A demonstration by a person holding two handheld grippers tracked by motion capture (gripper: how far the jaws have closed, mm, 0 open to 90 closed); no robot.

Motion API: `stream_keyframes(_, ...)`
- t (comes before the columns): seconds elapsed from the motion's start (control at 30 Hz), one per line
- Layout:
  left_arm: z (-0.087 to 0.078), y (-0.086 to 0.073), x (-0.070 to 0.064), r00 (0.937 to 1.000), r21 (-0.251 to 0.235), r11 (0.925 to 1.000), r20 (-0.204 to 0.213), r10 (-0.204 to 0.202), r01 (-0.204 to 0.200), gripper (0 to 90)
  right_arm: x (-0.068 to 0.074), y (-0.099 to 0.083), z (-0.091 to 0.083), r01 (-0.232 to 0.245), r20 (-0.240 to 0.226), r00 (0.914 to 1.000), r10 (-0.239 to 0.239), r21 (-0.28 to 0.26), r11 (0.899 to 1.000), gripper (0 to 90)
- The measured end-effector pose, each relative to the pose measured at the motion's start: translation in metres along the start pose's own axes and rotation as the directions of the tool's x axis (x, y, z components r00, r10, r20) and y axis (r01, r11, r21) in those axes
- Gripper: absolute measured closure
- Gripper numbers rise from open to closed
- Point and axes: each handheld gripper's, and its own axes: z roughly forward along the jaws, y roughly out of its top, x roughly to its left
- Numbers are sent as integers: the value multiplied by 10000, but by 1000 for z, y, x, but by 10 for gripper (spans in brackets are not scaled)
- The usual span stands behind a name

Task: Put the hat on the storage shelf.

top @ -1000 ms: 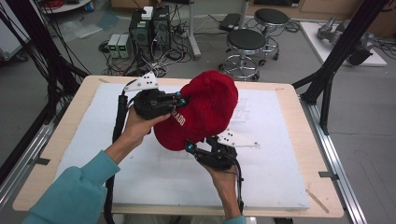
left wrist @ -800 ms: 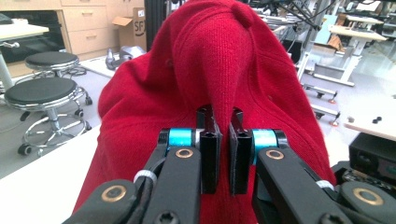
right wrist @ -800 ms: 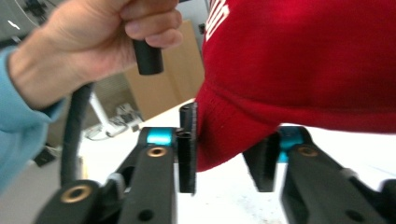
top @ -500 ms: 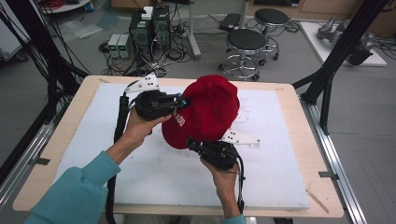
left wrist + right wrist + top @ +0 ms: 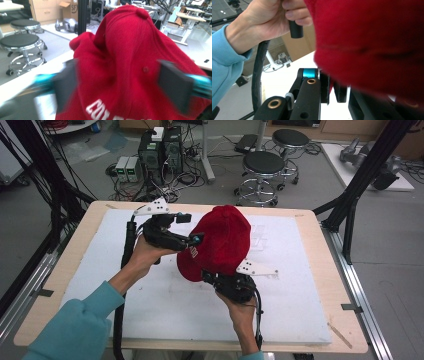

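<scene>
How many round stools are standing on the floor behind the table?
2. One stool stands just beyond the table's far edge, near the middle; the other stool is farther back, to its right. More may be hidden outside the pictures.

Not much to read here. The red cap [image 5: 130, 75] has white block lettering stitched on it, and in the left gripper view it sits right between that gripper's two jaws, down at the bottom edge. I can make out "COL" and then it gets cut off. From the high view the same white lettering shows just beside the left gripper [image 5: 192, 240], too small to read. There's also a cardboard box [image 5: 71, 7] far behind the cap marked "SF".
</scene>
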Motion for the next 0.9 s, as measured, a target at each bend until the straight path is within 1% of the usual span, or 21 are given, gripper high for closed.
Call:
stream_keyframes(0.03,-3,-1,1,9999,-32,9999,-128,108,-109,106,-1,0,-1,11,88,10000,-11,27,10000,854)
stream_keyframes(0.1,-5,-2,2,9999,-109,9998,-95,137,-138,106,-2,0,-2,89,150,9998,-90,55,9999,854)
stream_keyframes(0.13,-9,-3,3,9997,-164,9997,-154,189,-192,106,-2,0,-3,87,204,9998,-89,89,9999,854)
stream_keyframes(0.17,-10,-5,3,9994,-96,9996,-221,274,-276,106,-2,1,-3,114,212,9997,-116,83,9999,854)
stream_keyframes(0.2,-10,-5,3,9994,-96,9996,-221,274,-276,106,-2,1,-3,114,212,9997,-116,83,9999,854)
stream_keyframes(0.23,-15,-9,4,9987,-14,9993,-339,384,-384,106,-2,1,-4,137,271,9995,-140,81,9999,854)
stream_keyframes(0.27,-15,-9,4,9987,-14,9993,-339,384,-384,106,-3,2,-4,121,321,9994,-124,100,9999,853)
stream_keyframes(0.3,-19,-12,5,9985,17,9993,-401,380,-379,106,-3,2,-4,152,338,9993,-156,110,9998,854)
stream_keyframes(0.37,-29,-20,5,9963,199,9982,-637,578,-567,106,-4,3,-5,198,415,9989,-204,149,9997,854)
stream_keyframes(0.4,-29,-20,5,9963,199,9982,-637,578,-567,107,-4,3,-5,212,425,9989,-219,172,9996,854)
stream_keyframes(0.43,-38,-28,5,9939,271,9970,-811,750,-731,107,-4,3,-6,221,487,9986,-229,156,9996,853)
stream_keyframes(0.47,-43,-33,6,9919,345,9957,-907,889,-861,108,-5,4,-6,235,510,9984,-244,176,9996,853)
stream_keyframes(0.5,-43,-33,6,9919,345,9957,-907,889,-861,108,-5,4,-7,271,509,9983,-279,178,9995,853)
stream_keyframes(0.53,-52,-44,7,9888,531,9936,-1065,1049,-996,108,-5,4,-7,271,509,9983,-279,178,9995,853)
stream_keyframes(0.6,-63,-57,11,9858,676,9931,-1311,1045,-963,110,-6,7,-9,314,683,9971,-328,224,9993,853)
stream_keyframes(0.63,-69,-63,14,9851,691,9938,-1426,966,-874,111,-7,7,-9,340,736,9967,-353,195,9992,853)
stream_keyframes(0.7,-81,-75,18,9810,710,9950,-1757,825,-710,111,-9,9,-11,389,827,9958,-403,194,9991,854)
stream_keyframes(0.8,-98,-92,22,9739,676,9960,-2150,724,-591,112,-11,13,-13,515,1020,9933,-536,231,9984,853)
stream_keyframes(0.9,-116,-108,24,9686,567,9974,-2419,577,-453,115,-15,18,-15,643,1180,9908,-666,231,9977,853)
